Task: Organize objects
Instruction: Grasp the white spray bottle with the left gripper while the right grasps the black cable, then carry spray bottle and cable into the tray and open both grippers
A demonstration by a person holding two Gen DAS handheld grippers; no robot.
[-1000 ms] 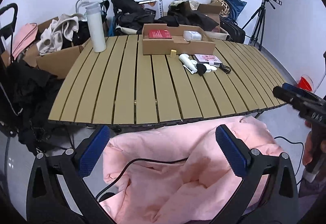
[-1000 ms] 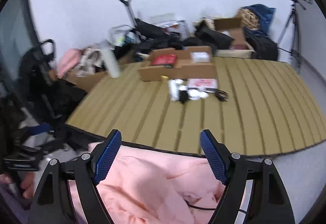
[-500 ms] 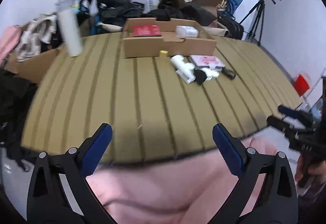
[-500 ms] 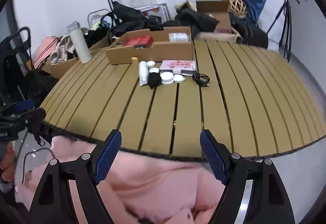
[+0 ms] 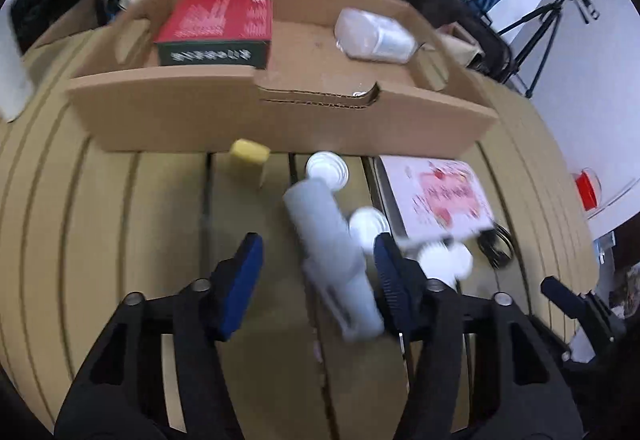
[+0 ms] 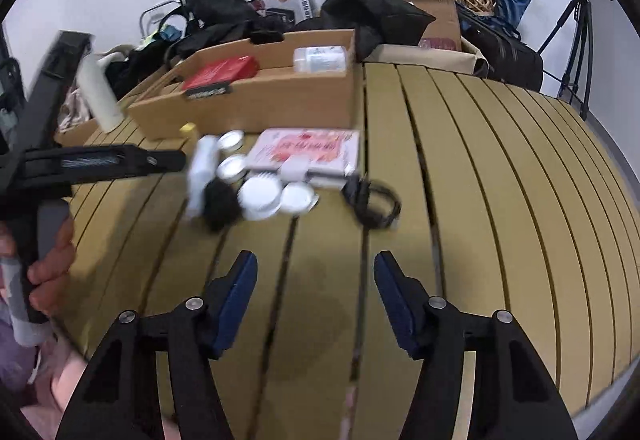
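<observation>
left hand-held gripper (image 5: 318, 268): jaws spread, just been closing; white bottle (image 5: 332, 260) lies between the pads, no pad pressing on it that I can see (blurred)
right hand-held gripper (image 6: 316, 296): jaws spread, just been closing, nothing between them, bare counter (image 6: 500, 167) slats below
white bottle: lying on counter, at 6 o'clock of cardboard tray (image 5: 280, 115)
round white lids (image 6: 260, 193): clustered at 3 o'clock of bottle, touching each other
pink packet (image 5: 440, 195): flat, at 2 o'clock of bottle
black cable (image 6: 372, 199): coiled, at 4 o'clock of packet
yellow block (image 5: 249, 151): against tray front wall
tray contents: red box (image 5: 216, 27) at 9 o'clock side, clear container (image 5: 374, 37) at 3 o'clock side
</observation>
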